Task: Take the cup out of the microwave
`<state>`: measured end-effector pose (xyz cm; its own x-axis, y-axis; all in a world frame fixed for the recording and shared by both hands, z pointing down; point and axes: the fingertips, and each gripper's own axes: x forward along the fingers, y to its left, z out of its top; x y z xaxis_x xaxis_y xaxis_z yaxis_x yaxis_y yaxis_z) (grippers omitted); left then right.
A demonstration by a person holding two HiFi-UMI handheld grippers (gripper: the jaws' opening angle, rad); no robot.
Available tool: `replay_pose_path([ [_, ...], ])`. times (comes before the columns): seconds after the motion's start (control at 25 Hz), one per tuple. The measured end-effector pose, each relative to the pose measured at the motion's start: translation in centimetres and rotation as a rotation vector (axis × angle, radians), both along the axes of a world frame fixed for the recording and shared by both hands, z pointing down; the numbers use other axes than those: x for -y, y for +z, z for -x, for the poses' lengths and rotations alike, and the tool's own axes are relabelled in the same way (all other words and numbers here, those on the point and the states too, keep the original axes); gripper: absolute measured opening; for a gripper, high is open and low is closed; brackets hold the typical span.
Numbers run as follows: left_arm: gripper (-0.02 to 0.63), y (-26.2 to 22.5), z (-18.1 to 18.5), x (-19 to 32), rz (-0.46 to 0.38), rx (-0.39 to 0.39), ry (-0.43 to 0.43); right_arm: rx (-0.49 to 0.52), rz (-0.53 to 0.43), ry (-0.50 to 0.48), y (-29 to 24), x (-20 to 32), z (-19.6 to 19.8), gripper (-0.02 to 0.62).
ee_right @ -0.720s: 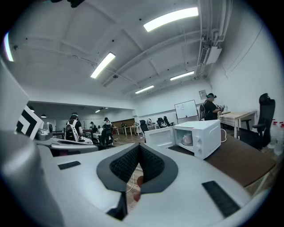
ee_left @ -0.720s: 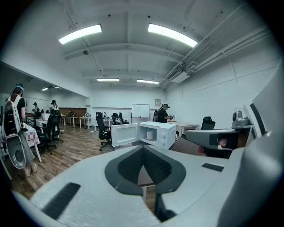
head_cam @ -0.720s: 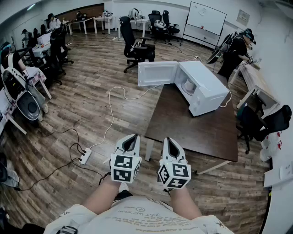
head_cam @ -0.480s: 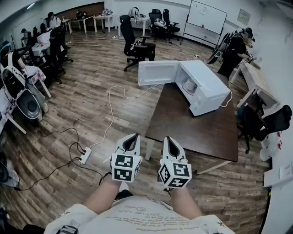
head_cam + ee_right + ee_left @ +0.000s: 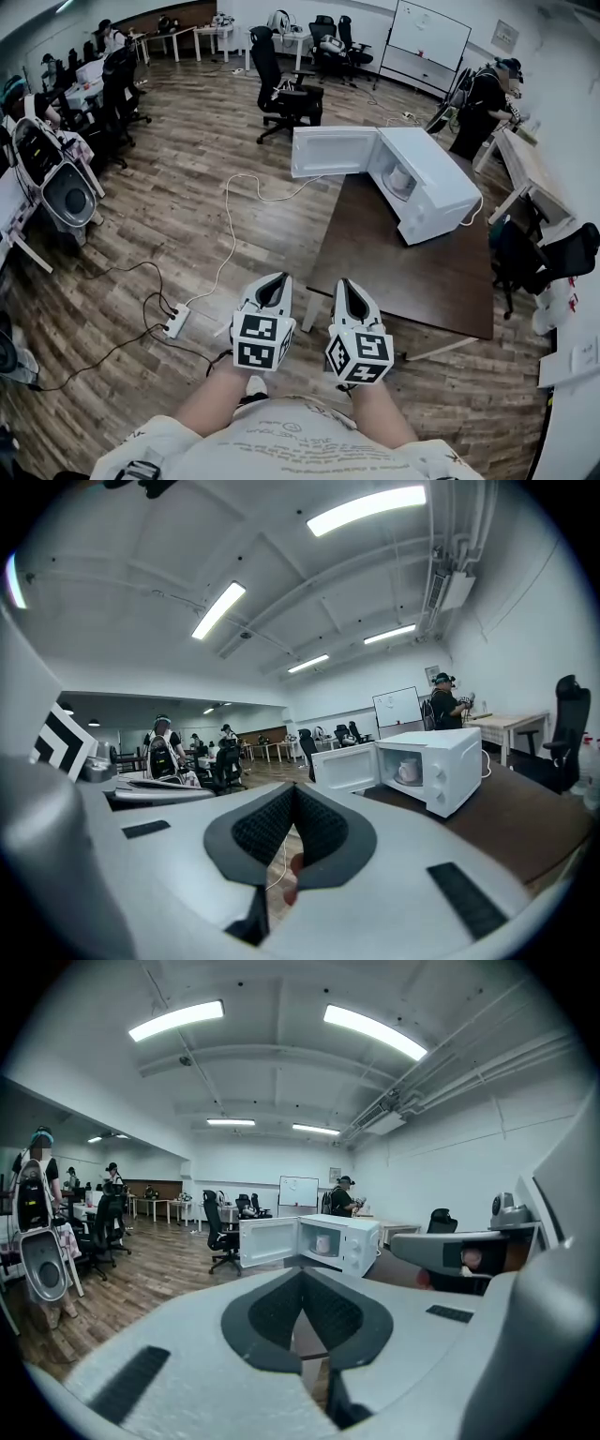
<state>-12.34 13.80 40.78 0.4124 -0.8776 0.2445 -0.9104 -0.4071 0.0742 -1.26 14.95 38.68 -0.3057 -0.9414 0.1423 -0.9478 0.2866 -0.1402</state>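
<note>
- You stand well back from the microwave [image 5: 429, 187], which sits at the far end of the dark table [image 5: 412, 272]. Its door [image 5: 333, 152] is swung fully open, so the cavity is exposed for a straight reach in.
- The cup [image 5: 399, 180] stands upright inside the microwave, pale against the lit cavity. It shows in both the left gripper view [image 5: 323, 1244] and the right gripper view [image 5: 410, 771], and nothing touches it.
- Your left gripper [image 5: 273, 281] has its jaws pressed together with nothing between them, and so does your right gripper [image 5: 347, 287]. This looks like a carrying posture for the walk-up, not a grasp.
- You hold both grippers side by side close to your body, aimed almost level at the microwave, which keeps the cup lined up ahead.
- The task appears to be at the approach. One pair of jaws will need to spread before reaching the cavity.
- A white cable [image 5: 230, 234] trails across the floor from beside the microwave to a power strip [image 5: 174, 322], which is worth stepping around.
</note>
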Motion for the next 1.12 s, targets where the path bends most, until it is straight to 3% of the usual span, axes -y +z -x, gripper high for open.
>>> replay_pose_path([
  [0.6,0.014,1.5,6.6,4.9,0.001,-0.02,0.106,-0.025,0.012,0.08,1.6,4.4,7.4,0.015],
  [1.12,0.014,2.8,3.8,9.5,0.016,-0.011,0.186,-0.014,0.026,0.164,2.9,9.0,4.4,0.015],
])
